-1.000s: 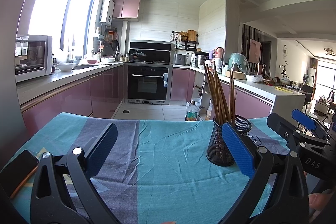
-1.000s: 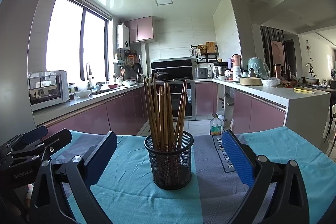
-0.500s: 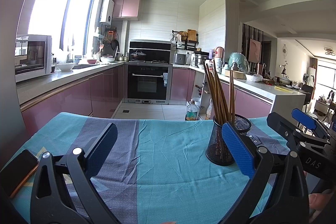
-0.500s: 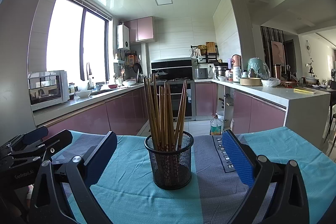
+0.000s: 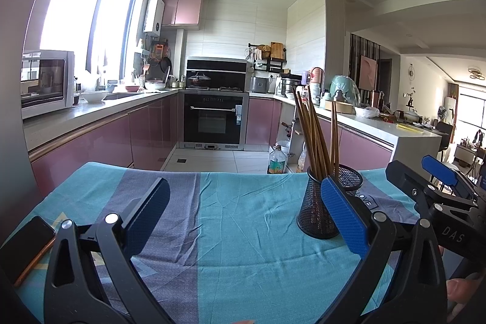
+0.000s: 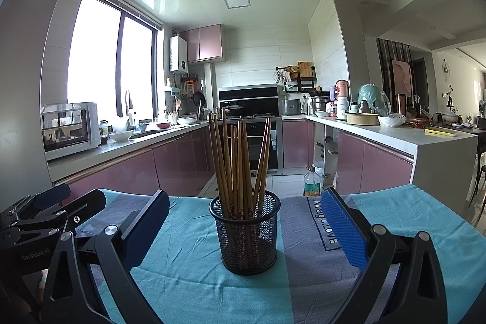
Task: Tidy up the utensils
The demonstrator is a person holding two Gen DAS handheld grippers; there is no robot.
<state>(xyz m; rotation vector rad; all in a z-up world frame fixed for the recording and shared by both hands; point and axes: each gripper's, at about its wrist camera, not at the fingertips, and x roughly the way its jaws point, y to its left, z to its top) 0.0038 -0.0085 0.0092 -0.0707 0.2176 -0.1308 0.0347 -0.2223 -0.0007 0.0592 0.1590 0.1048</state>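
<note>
Black mesh cup [image 6: 246,233] stuffed with wooden chopsticks [image 6: 240,163] stands upright on the teal-and-grey tablecloth [image 6: 194,272], dead centre at 12 o'clock between the right gripper [image 6: 246,228] fingers, untouched. Both grippers spread wide, holding nothing. Left gripper [image 5: 243,216] sees the cup around 2 o'clock; phone [image 5: 22,248] at 9.

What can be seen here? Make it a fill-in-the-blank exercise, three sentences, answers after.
1. The chopsticks stand in a black ____ holder.
2. Both the left tongs and the right tongs are ____, holding nothing.
3. A phone lies on the cloth beside the ____ tongs.

Missing words: mesh; open; left
</note>
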